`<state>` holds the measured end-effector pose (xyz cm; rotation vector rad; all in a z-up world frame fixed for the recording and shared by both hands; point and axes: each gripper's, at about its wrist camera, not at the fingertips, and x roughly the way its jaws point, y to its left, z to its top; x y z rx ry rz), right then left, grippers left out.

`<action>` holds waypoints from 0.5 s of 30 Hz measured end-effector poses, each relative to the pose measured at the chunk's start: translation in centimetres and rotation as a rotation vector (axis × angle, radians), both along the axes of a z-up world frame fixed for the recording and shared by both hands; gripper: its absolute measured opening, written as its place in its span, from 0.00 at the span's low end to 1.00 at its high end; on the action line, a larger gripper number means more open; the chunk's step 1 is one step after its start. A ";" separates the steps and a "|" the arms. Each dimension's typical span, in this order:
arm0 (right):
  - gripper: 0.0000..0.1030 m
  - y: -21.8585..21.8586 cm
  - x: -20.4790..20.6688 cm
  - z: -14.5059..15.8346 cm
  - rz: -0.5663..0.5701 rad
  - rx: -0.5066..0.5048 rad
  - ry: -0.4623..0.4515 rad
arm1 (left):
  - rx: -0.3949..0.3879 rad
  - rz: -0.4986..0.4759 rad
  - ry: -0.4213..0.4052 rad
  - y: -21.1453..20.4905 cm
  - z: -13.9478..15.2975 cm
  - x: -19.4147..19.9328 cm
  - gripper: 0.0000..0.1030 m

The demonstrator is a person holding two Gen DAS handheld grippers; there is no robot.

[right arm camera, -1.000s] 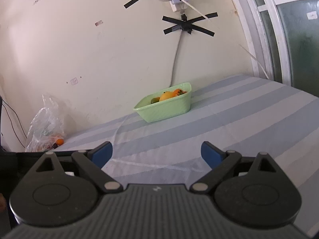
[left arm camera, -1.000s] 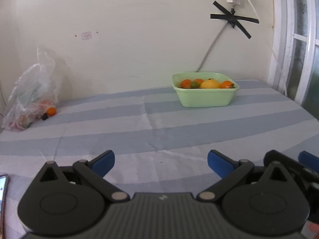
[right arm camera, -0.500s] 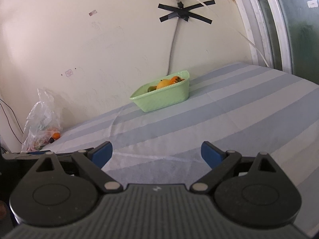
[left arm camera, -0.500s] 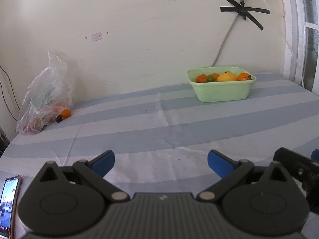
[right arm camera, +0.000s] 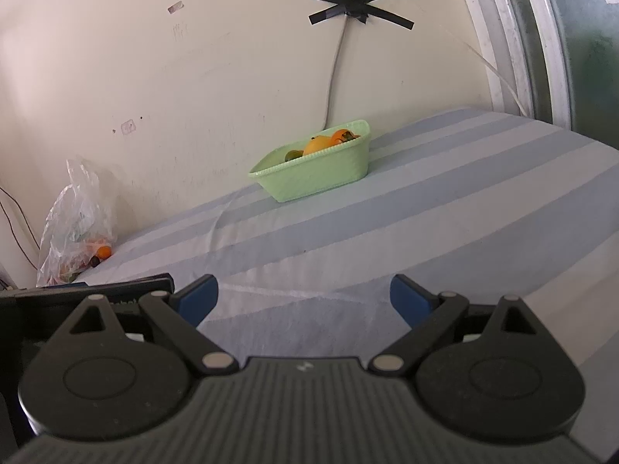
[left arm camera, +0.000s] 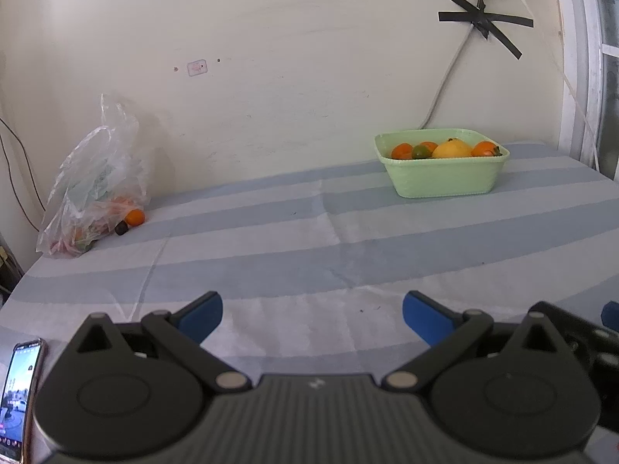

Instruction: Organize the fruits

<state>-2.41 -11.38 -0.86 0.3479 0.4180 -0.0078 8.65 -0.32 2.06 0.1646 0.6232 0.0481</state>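
A pale green basket (left arm camera: 445, 178) (right arm camera: 309, 179) stands at the back right of the striped table, holding orange fruits, a yellow fruit (left arm camera: 452, 148) and a small green one. At the back left a clear plastic bag (left arm camera: 91, 189) (right arm camera: 73, 232) holds more fruit; an orange fruit (left arm camera: 134, 217) and a small dark fruit (left arm camera: 121, 227) lie at its mouth. My left gripper (left arm camera: 312, 317) is open near the front edge, nothing between its fingers. My right gripper (right arm camera: 303, 297) is open too, just right of the left one and far from both basket and bag.
A phone (left arm camera: 17, 390) with a lit screen lies at the front left corner. A grey cable (left arm camera: 445, 89) runs down the wall behind the basket under black tape. A window frame (right arm camera: 514, 38) borders the right side. Striped blue cloth (left arm camera: 309, 239) covers the table.
Both views have shifted: the basket and bag sit further right and slightly lower in the left wrist view, and the phone has come into view. Both grippers stay open.
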 end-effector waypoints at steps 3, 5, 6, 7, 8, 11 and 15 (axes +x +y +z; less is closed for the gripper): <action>0.94 0.0 0.1 0.0 0.000 0.000 0.000 | 0.005 0.000 -0.005 0.0 0.0 -0.1 1.00; 0.94 -0.1 0.1 0.0 0.002 0.000 0.001 | 0.009 0.002 -0.007 0.0 0.0 -0.1 1.00; 0.94 -0.1 0.1 0.0 0.002 0.000 0.003 | 0.009 0.003 -0.008 0.0 0.0 -0.1 1.00; 0.94 0.0 0.1 0.0 0.002 0.001 0.004 | 0.009 0.003 -0.008 0.0 0.0 -0.2 1.00; 0.94 -0.1 0.1 -0.1 0.003 0.002 0.005 | 0.009 0.003 -0.007 0.0 0.0 -0.1 1.00; 0.94 -0.1 0.1 -0.1 0.002 0.007 0.009 | 0.003 -0.001 0.003 0.0 0.0 -0.1 1.00; 0.94 -0.3 0.1 -0.2 -0.004 0.013 0.009 | 0.007 -0.003 0.004 0.0 -0.1 -0.1 1.00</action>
